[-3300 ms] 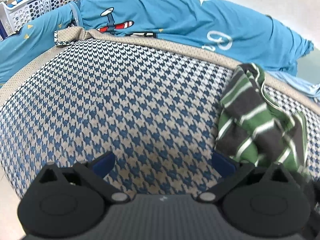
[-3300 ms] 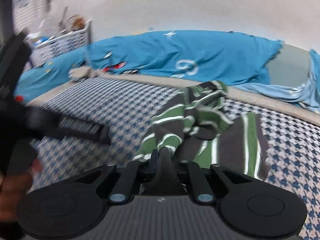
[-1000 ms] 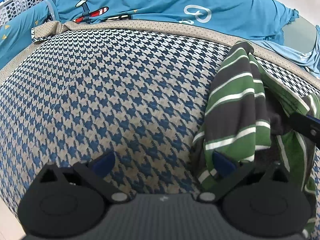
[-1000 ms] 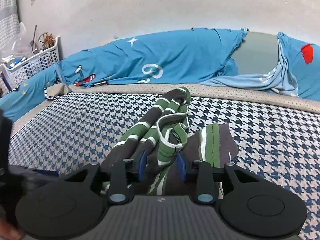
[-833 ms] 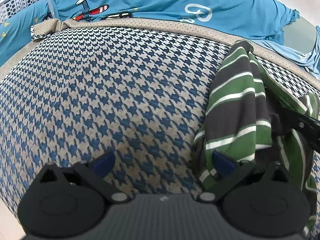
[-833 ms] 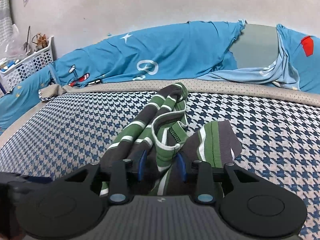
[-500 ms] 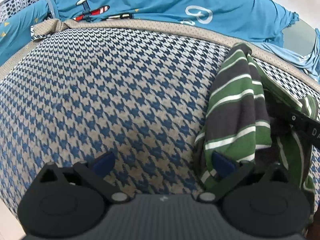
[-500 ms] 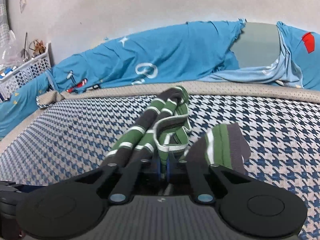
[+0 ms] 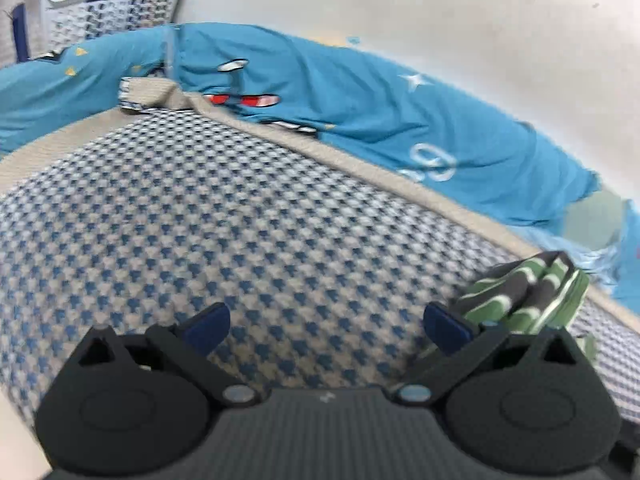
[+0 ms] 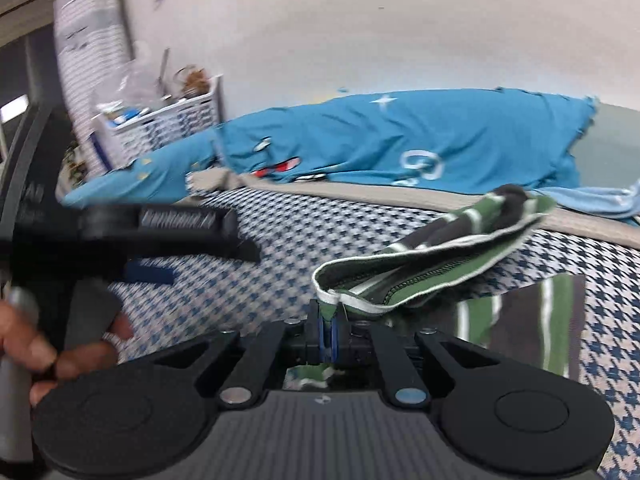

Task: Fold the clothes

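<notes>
Striped garment (image 10: 432,268): green, grey and white knit, bunched on the houndstooth bed cover (image 10: 304,240), one white-edged hem lifted clear of it, the rest trailing back to a flat panel lying at right. Judged light, limp and quick to sag (no stiffness to hold a fold unaided); best taken at hems or corners, pinched through both layers, a second hold further along the same edge to keep it taut.

Right gripper (image 10: 328,330): clenched on that white-edged hem, blue pads pressed flat against cloth.

Left gripper (image 9: 326,322): spread wide, nothing between the pads, above bare cover just left of the garment's bunched end (image 9: 520,296).

Right wrist view only: the pinch itself, the flat striped panel, the hand (image 10: 44,352) carrying the left gripper. Left wrist view only: the unused span of cover nearer the white basket (image 9: 116,8). Blue bedding (image 10: 400,140) along the wall in both.
</notes>
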A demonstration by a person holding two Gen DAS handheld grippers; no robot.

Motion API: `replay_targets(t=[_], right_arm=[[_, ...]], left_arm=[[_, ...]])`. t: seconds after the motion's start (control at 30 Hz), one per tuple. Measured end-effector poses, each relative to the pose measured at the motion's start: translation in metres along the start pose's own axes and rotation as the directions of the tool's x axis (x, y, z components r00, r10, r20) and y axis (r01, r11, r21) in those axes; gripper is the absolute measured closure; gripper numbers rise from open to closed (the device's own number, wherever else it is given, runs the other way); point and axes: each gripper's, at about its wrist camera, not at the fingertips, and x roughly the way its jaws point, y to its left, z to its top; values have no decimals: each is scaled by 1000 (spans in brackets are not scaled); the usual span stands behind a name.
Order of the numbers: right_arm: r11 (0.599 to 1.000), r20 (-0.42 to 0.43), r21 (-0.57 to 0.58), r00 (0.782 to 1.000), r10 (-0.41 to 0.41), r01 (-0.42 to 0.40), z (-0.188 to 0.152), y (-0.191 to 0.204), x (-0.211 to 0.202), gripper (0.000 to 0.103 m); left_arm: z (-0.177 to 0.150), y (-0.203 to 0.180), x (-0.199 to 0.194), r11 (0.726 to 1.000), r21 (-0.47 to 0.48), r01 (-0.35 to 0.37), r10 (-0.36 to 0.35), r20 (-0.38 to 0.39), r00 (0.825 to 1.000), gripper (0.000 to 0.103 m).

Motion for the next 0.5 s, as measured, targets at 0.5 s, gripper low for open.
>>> replay_targets(t=[0.5], right_arm=[[973,-137,-165,980,142,-164,-42,62,-21,97]], left_arm=[[-10,-14,-12,976,61,211,-208,-47,977,0]])
